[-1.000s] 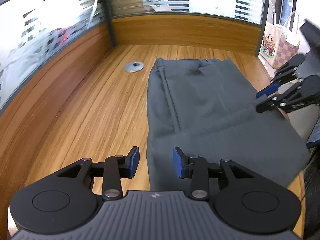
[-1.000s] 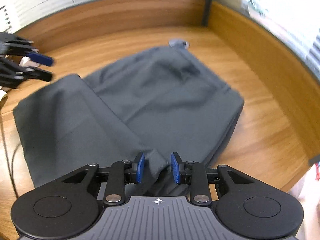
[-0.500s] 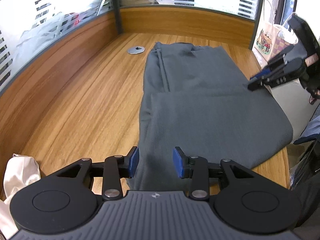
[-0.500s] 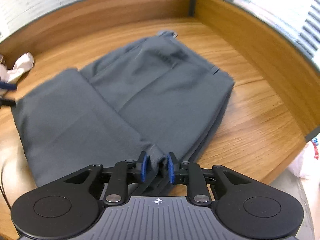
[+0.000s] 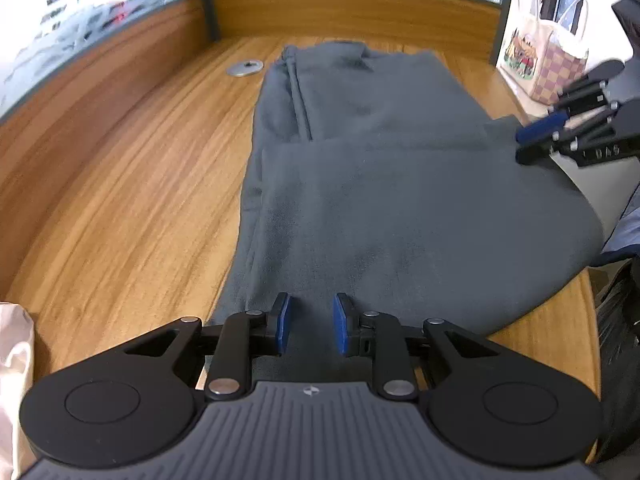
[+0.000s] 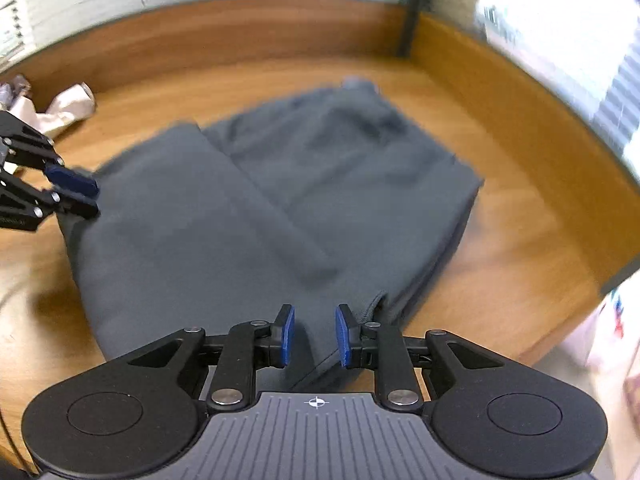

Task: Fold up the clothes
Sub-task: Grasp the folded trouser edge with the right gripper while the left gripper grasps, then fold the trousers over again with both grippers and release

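A pair of dark grey trousers [image 5: 400,184] lies folded on the wooden worktop [image 5: 120,184], with the leg end doubled back over the upper part so that a straight fold edge crosses the cloth about halfway along; the waistband end points toward the far corner of the worktop, close to a round metal cable grommet [image 5: 245,68]. The near fold of the trousers reaches the worktop's near edge and its right side runs along the right edge, where a little cloth overhangs. The left gripper [image 5: 308,326] hovers over the near left corner of the folded cloth with its blue pads [image 5: 282,322] apart and its jaws closing; grey fabric shows in the gap between them, but the pads are not pressing on it. The right gripper [image 6: 314,334] sits at the near right corner of the trousers, its jaws narrowly parted over a raised ridge of cloth next to a hem edge; whether its pads [image 6: 287,334] actually pinch that ridge cannot be told from the blurred view. In the left wrist view the right gripper appears at the right edge of the worktop, beside the cloth. A crumpled pale pink garment [image 6: 68,106] lies near the worktop's left edge, apart from the trousers. 1 checked tote bag [image 5: 552,64] stands beyond the right edge.
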The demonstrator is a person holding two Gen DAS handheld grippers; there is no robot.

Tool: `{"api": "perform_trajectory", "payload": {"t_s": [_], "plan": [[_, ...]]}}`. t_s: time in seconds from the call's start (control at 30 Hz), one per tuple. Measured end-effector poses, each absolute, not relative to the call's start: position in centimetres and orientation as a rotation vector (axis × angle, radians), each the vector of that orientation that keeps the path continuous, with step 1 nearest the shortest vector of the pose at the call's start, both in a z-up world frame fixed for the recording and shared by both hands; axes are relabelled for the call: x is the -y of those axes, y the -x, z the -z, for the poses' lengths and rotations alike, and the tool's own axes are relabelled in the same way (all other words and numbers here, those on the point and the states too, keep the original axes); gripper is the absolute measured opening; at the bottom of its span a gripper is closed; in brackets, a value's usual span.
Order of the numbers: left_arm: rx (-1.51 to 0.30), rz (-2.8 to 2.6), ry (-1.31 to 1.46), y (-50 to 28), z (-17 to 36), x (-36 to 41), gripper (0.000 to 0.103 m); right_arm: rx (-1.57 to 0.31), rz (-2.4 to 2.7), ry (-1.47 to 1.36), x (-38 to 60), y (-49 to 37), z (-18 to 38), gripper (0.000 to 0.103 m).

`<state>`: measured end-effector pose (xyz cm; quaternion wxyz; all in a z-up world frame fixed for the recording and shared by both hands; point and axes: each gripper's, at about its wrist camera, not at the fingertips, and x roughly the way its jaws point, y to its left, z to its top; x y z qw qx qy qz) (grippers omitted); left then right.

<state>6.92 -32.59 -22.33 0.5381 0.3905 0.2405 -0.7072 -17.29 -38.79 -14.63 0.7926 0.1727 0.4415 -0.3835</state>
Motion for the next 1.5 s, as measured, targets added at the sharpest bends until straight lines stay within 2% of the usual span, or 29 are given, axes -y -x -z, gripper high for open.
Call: {"api": "perform_trajectory", "payload": {"t_s": [0.07, 0.17, 0.23, 0.3, 0.4, 0.57, 0.7, 0.87, 0.9, 0.93, 0.97, 1.03, 1.07, 1.1, 1.23, 1.5], "plan": [[-0.581, 1.692, -0.894, -7.3, 22.5, 32.8, 0.032, -0.973, 0.826, -0.375, 38.6, 17.2, 15.5, 0.024], [-0.566, 1.721, -0.831, -8.0, 21.7, 32.6, 0.045, -0.988, 0.824, -0.33, 37.9, 16.7, 15.1, 0.026], [-0.527, 1.757, -0.808, -8.5, 20.7, 31.9, 0.062, -0.972, 0.817, -0.316, 37.0, 16.7, 14.1, 0.029], [-0.492, 1.788, -0.816, -8.8, 20.0, 31.1, 0.067, -0.946, 0.804, -0.321, 35.9, 17.0, 13.0, 0.037], [-0.466, 1.809, -0.879, -9.5, 19.7, 29.9, 0.074, -0.93, 0.789, -0.311, 34.1, 17.5, 12.2, 0.04], [-0.428, 1.84, -1.023, -10.3, 20.9, 28.2, 0.076, -0.928, 0.773, -0.314, 30.5, 17.8, 12.4, 0.052], [-0.393, 1.86, -1.097, -10.3, 22.6, 27.9, 0.076, -0.964, 0.787, -0.335, 28.6, 17.2, 14.4, 0.053], [-0.365, 1.878, -1.124, -10.3, 23.9, 28.4, 0.069, -0.983, 0.836, -0.363, 27.9, 16.8, 16.3, 0.051], [-0.359, 1.875, -1.123, -10.4, 24.1, 28.6, 0.061, -0.986, 0.843, -0.368, 27.9, 16.7, 16.6, 0.051], [-0.358, 1.876, -1.114, -10.4, 24.2, 28.8, 0.054, -0.989, 0.849, -0.374, 27.9, 16.7, 17.0, 0.041], [-0.357, 1.877, -1.103, -10.5, 24.2, 29.1, 0.052, -0.998, 0.841, -0.383, 28.0, 16.5, 17.3, 0.034], [-0.355, 1.878, -1.092, -10.4, 24.1, 29.2, 0.031, -0.989, 0.847, -0.37, 27.7, 16.4, 17.4, 0.03], [-0.341, 1.879, -1.096, -10.1, 24.1, 29.1, 0.027, -0.985, 0.85, -0.364, 27.5, 16.3, 17.5, 0.028], [-0.327, 1.881, -1.094, -9.9, 24.0, 29.0, 0.017, -0.977, 0.854, -0.369, 27.5, 16.4, 17.3, 0.023], [-0.344, 1.873, -0.985, -9.8, 21.7, 28.1, 0.013, -0.933, 0.862, -0.359, 27.1, 16.8, 15.3, 0.017], [-0.391, 1.894, -0.712, -9.9, 14.4, 26.8, 0.012, -0.784, 0.9, -0.429, 27.3, 19.4, 8.5, 0.014]]}}
